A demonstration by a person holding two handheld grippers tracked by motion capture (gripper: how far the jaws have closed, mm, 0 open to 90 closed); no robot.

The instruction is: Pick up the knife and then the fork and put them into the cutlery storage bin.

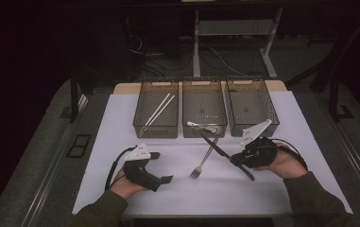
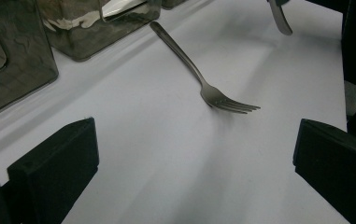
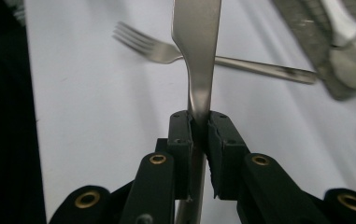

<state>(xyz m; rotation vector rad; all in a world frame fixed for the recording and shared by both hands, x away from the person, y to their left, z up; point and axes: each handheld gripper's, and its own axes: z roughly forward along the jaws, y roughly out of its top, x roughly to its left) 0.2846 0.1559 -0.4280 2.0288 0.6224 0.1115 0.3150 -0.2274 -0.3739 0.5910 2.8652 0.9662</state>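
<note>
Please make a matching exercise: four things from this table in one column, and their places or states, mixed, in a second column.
1. knife
2. fork
3. chopsticks
4. left tongs

a. in the left bin
b. open, nothing between them
c. lying on the white sheet
d. clamped in the right tongs

Pairs: 1-d, 2-c, 3-a, 4-b

i am working at a lab test bench, not a kitchen: white sheet (image 1: pixel 121 118) covers the table, three mesh bins (image 1: pixel 204 113) stand in a row at 12 o'clock, with cables (image 1: pixel 215 54) and a metal desk frame (image 1: pixel 196 42) on the dark floor beyond them.
</note>
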